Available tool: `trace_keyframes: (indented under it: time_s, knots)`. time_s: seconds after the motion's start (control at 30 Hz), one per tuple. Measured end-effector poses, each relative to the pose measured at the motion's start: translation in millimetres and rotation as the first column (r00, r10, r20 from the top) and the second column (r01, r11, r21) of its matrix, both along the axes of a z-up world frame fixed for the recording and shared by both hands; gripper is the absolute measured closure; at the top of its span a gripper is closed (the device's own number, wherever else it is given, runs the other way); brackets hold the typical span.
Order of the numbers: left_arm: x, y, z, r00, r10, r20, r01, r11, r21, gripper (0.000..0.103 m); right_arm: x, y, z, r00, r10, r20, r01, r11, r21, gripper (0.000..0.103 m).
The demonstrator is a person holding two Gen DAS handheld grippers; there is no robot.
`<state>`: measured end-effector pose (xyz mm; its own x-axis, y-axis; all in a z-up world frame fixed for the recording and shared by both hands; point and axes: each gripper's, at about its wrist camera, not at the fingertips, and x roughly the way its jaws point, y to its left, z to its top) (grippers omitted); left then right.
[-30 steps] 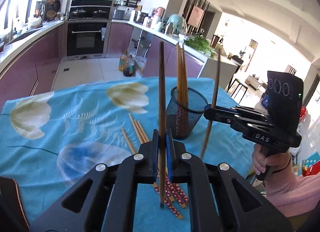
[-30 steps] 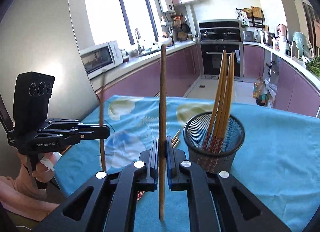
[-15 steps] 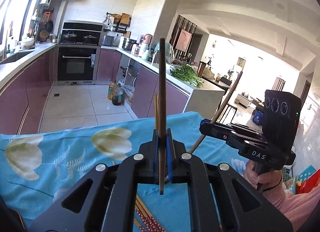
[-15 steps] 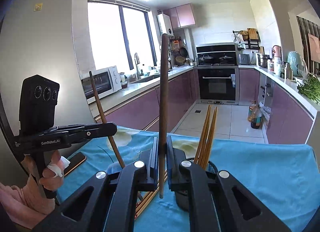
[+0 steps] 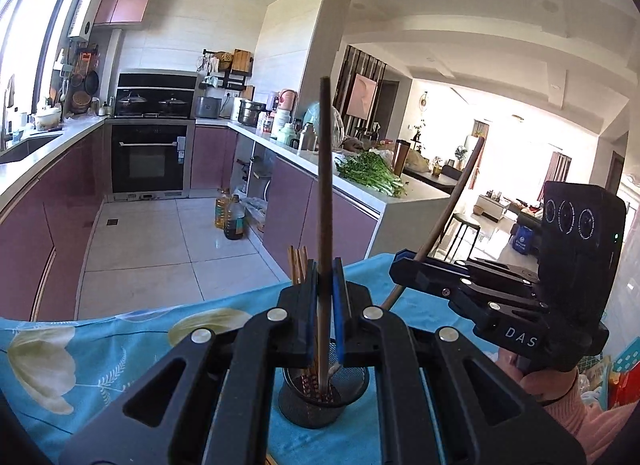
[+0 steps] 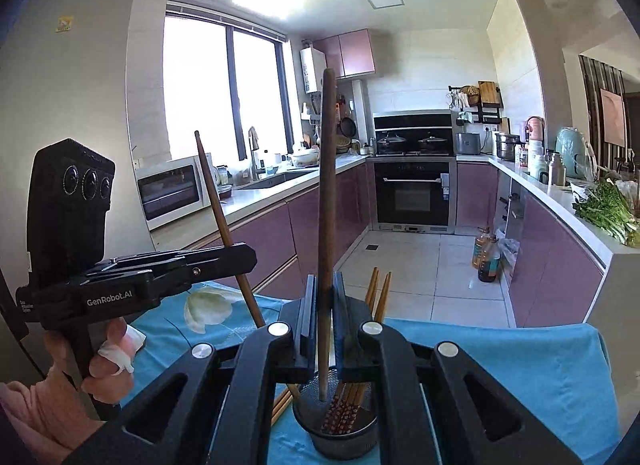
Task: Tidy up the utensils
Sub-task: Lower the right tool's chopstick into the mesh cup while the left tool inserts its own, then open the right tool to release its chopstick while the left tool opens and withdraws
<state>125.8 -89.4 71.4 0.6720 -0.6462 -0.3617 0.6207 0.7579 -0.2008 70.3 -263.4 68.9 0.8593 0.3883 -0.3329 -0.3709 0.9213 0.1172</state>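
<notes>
My left gripper [image 5: 325, 301] is shut on a dark brown chopstick [image 5: 325, 185], held upright with its tip inside the black mesh cup [image 5: 320, 405]. My right gripper [image 6: 324, 313] is shut on another dark chopstick [image 6: 327, 193], its lower tip at the mouth of the same cup [image 6: 344, 429]. Several tan chopsticks with red patterned ends [image 6: 352, 397] stand in the cup. Each gripper shows in the other's view: the right one [image 5: 404, 271] with its tilted chopstick, the left one [image 6: 244, 255] likewise.
The cup stands on a table with a blue flowered cloth [image 6: 500, 365]. A few loose chopsticks [image 6: 282, 405] lie on the cloth left of the cup. Beyond the table is a kitchen with purple cabinets and an oven [image 6: 414, 193].
Both grippers have risen and come over the cup, each keeping its chopstick. The chopstick tips now point down into the cup, which was ahead of them a second ago.
</notes>
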Motion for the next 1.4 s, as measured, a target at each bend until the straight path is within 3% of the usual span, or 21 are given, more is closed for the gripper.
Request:
trace_keyframes:
  time_s: [0.37, 0.5, 0.87, 1.03, 1.27, 1.4]
  knots:
    - [25.8, -30.8, -56.2, 0.99, -0.023, -0.138, 0.054, 0.973, 0.224, 0.096, 34.1, 3.8, -47.5, 0.981, -0.02, -0.191, 0.01, 0.999, -0.052, 0.097]
    - [32.1, -32.8, -64.3, 0.983, -0.029, -0.18, 0.074, 0.965, 0.251, 0.096, 40.7, 7.3, -58.2, 0.969, -0.019, -0.245, 0.001, 0.997, -0.073, 0.097]
    - [50.3, -34.7, -71.2, 0.975, 0.005, -0.224, 0.05, 0.969, 0.242, 0.095, 55.8, 0.7, -73.9, 0.953, -0.064, -0.296, 0.056, 0.998, -0.038, 0.095]
    - [49.6, -34.4, -74.5, 0.972, 0.01, -0.235, 0.046, 0.972, 0.23, 0.09, 53.6, -3.1, -74.9, 0.953, -0.072, -0.295, 0.07, 0.997, -0.018, 0.095]
    - [33.7, -15.6, -74.1, 0.978, 0.038, -0.205, 0.006, 0.978, 0.207, 0.086, 37.8, -0.2, -69.9, 0.965, -0.043, -0.26, 0.045, 0.999, 0.004, 0.081]
    - [9.7, 6.3, -65.9, 0.989, 0.09, -0.121, -0.065, 0.98, 0.19, 0.071, 21.0, 5.9, -61.2, 0.978, 0.011, -0.211, -0.007, 1.0, 0.019, 0.069]
